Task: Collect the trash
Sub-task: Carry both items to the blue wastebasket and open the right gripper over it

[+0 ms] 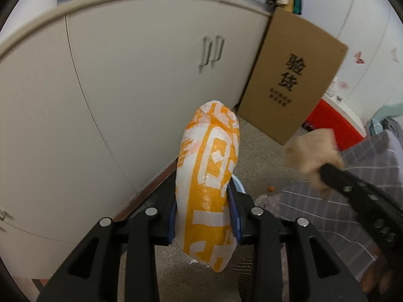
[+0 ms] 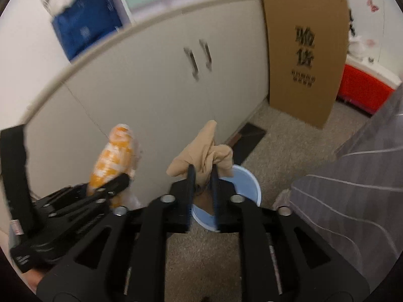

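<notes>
In the left wrist view, our left tongs (image 1: 205, 211) were partly closed on an orange-and-white plastic bag (image 1: 209, 176) at lower centre, its blue pads pressing both sides. In the right wrist view, our right tongs (image 2: 202, 176) stood narrowly apart with a crumpled tan stocking (image 2: 204, 156) between the fingers, just above a light blue bin (image 2: 248, 183) on the carpet. A cardboard sheet (image 2: 304, 52) leaned against the cabinet (image 2: 151, 88) at upper right.
</notes>
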Available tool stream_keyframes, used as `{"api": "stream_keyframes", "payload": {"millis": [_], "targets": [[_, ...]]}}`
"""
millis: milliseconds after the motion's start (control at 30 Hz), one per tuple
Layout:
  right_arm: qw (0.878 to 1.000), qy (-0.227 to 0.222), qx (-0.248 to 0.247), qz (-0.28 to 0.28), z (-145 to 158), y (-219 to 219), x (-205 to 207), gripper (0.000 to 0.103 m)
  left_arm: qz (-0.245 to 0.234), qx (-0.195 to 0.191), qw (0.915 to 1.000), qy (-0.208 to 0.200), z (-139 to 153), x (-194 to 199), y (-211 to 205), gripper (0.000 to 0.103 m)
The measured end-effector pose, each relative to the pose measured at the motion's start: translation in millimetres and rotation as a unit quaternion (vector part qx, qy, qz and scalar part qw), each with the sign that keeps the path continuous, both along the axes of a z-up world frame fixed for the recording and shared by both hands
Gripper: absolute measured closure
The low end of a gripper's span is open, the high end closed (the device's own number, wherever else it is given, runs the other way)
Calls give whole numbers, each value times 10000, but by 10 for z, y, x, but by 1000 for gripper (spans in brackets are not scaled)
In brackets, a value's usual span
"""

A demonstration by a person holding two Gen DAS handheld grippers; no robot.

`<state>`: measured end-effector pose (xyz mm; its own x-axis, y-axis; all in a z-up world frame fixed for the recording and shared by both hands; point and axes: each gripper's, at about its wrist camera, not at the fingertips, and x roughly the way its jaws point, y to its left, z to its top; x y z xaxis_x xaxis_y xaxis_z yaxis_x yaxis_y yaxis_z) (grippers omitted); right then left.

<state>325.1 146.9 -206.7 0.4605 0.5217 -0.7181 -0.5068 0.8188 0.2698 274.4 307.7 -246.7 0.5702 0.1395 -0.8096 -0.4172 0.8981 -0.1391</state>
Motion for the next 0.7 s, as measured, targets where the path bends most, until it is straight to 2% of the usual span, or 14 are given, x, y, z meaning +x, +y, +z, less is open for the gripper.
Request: {"api": "stream_keyframes", "payload": {"millis": [33, 67, 167, 300, 533, 700], "targets": [[9999, 119, -35, 1, -102, 53, 77, 49, -2, -17, 10000, 93, -58, 52, 33, 70], [9998, 183, -31, -11, -162, 83, 110, 40, -16, -53, 9999, 147, -106, 76, 46, 70], [9994, 262, -146, -154, -318, 89, 135, 40, -54, -256, 9994, 228, -216, 186, 84, 70], [9988, 244, -335, -246, -406, 93, 102, 39, -111, -332, 9988, 345, -357, 254, 72, 69], [9950, -127, -737, -667, -411, 18, 106, 35, -258, -360, 9980, 458, -519, 358, 23, 69], [9922, -314, -757, -938, -369, -72, 133, 34, -381, -346, 9977, 442, -502, 458, -44, 69]]}}
